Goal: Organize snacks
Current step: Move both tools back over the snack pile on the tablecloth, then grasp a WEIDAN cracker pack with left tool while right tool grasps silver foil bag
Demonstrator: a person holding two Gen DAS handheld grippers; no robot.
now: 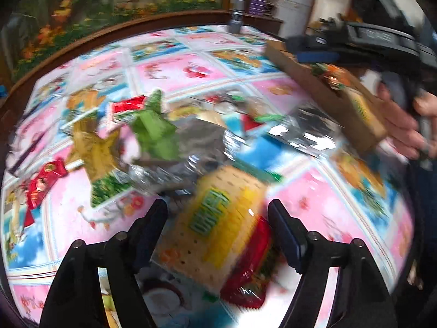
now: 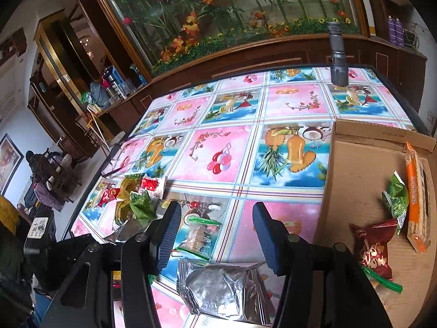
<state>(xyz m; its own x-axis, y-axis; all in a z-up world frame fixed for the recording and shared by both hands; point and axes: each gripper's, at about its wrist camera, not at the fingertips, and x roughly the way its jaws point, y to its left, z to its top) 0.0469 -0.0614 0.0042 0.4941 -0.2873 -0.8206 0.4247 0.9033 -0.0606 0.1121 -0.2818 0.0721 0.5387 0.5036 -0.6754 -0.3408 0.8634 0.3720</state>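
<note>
The left gripper [image 1: 218, 235] hangs over the desk [image 1: 341, 207] with its fingers [image 1: 153, 227] spread wide on either side of a yellow cracker pack [image 1: 218, 218]. The pack lies between them, and neither pad looks pressed against it, though the picture is blurred there. A red packet [image 1: 245, 273] lies partly under the cracker pack.

Beyond it the snacks lie scattered on the flowered cloth: a green packet [image 1: 155, 131], a gold packet [image 1: 95, 150], a small red bar [image 1: 43, 183] well off to the left, and silver packets [image 1: 306, 131] toward the box.

The right gripper [image 2: 215, 235] hovers with fingers [image 2: 168, 235] apart and nothing in them, above a silver packet [image 2: 218, 289] lying flat on the desk. Just ahead lies a clear bag with green ends [image 2: 196, 235].

The cardboard box [image 2: 355, 169] stands at the right of the desk and holds an orange pack [image 2: 415, 199] along its far wall, a green packet [image 2: 396, 194] beside it, and a dark red packet [image 2: 374, 248] nearer. A grey flashlight [image 2: 337, 52] stands upright at the far edge.
</note>
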